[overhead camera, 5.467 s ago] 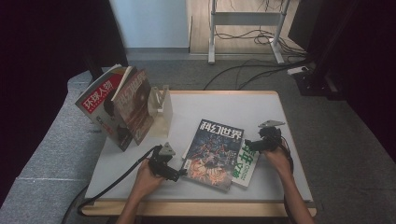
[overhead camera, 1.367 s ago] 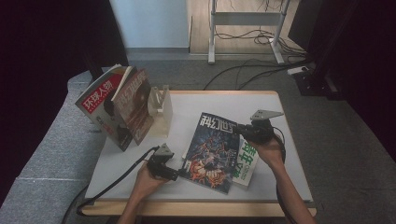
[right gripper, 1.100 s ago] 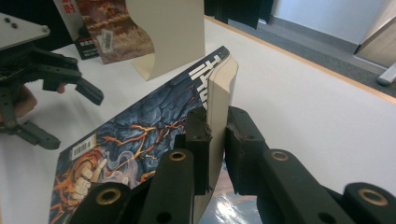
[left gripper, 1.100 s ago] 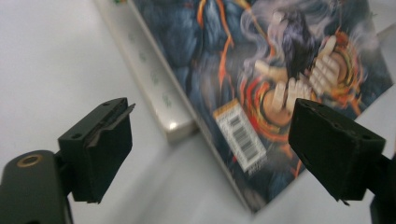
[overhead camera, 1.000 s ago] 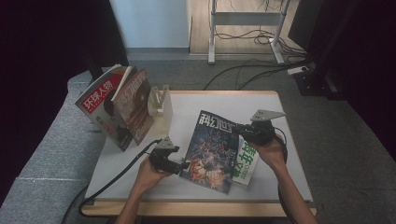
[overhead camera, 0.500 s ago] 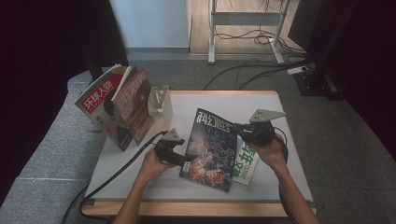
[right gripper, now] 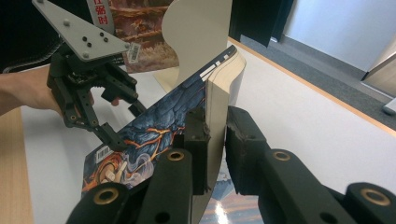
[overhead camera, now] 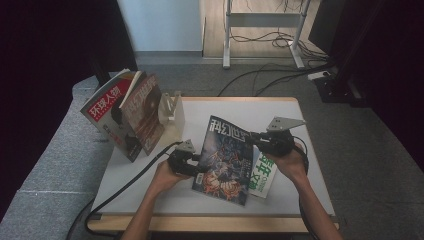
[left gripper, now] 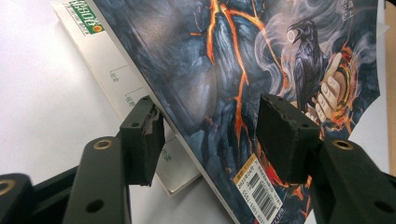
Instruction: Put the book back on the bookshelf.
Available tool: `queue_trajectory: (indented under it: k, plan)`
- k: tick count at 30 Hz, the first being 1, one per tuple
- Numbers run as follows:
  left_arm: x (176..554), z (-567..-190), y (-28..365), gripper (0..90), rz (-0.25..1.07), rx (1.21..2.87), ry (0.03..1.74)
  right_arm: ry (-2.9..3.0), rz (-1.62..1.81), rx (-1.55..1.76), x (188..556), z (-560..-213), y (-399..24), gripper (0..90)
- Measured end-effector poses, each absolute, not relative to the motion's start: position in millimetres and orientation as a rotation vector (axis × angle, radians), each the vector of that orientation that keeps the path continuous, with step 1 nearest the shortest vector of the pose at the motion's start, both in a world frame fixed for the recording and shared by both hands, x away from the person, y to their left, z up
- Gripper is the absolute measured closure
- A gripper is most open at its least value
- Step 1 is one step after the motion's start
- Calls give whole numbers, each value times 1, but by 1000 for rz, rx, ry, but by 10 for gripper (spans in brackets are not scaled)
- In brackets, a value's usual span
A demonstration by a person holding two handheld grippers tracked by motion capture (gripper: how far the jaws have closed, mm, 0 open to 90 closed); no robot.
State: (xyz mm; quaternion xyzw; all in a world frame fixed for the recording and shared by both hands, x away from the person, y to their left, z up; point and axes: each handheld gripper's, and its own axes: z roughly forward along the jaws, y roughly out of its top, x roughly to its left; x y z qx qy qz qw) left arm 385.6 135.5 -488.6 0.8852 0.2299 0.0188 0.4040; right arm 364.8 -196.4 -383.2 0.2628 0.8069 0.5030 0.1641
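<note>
We work at a white table [overhead camera: 150, 170] with a wooden edge, set on grey carpet, with cables trailing across the floor behind it. At the table's far left a clear bookend [overhead camera: 172, 111] props up two leaning magazines [overhead camera: 125, 112].

Near the middle, the dark fantasy magazine [overhead camera: 225, 155] is tilted up off the table, its right edge raised. Under it lies a green and white booklet [overhead camera: 262, 175], flat on the table and partly covered.

Our right tool [overhead camera: 250, 137] is clamped on the raised right edge of the dark magazine; in the right gripper view both pads press the thick stack of pages near the spine [right gripper: 217, 119], with the cover falling away to the left.

Our left tool [overhead camera: 197, 165] sits at the magazine's lower left edge. Its jaws have just been closing, and in the left gripper view the cover's edge runs between them [left gripper: 210, 140]. One pad [left gripper: 144, 135] sits just beside the underside of the cover and the other [left gripper: 282, 135] stands over the printed face; they seem not to be pressing yet, though the angle makes that hard to judge.

The barcode corner [left gripper: 259, 186] of the cover points toward the left tool.
</note>
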Motion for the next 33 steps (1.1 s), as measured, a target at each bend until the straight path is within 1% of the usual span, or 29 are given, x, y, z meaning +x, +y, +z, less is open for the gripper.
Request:
queue_trajectory:
  k: [7, 12, 22, 28, 33]
  plan:
    - [387, -486, 138, 479, 25, 2240, 608, 2304, 1437, 731, 364, -381, -194, 779]
    - [388, -483, 141, 537, 7, 2243, 621, 2316, 1426, 729, 365, -379, -191, 779]
    - [388, -471, 150, 664, -51, 2227, 585, 2324, 1423, 735, 368, -376, -190, 777]
    - [385, -463, 154, 736, -40, 2193, 547, 2312, 1441, 750, 369, -373, -193, 771]
    - [383, -454, 158, 754, -3, 2176, 550, 2295, 1464, 741, 368, -366, -193, 777]
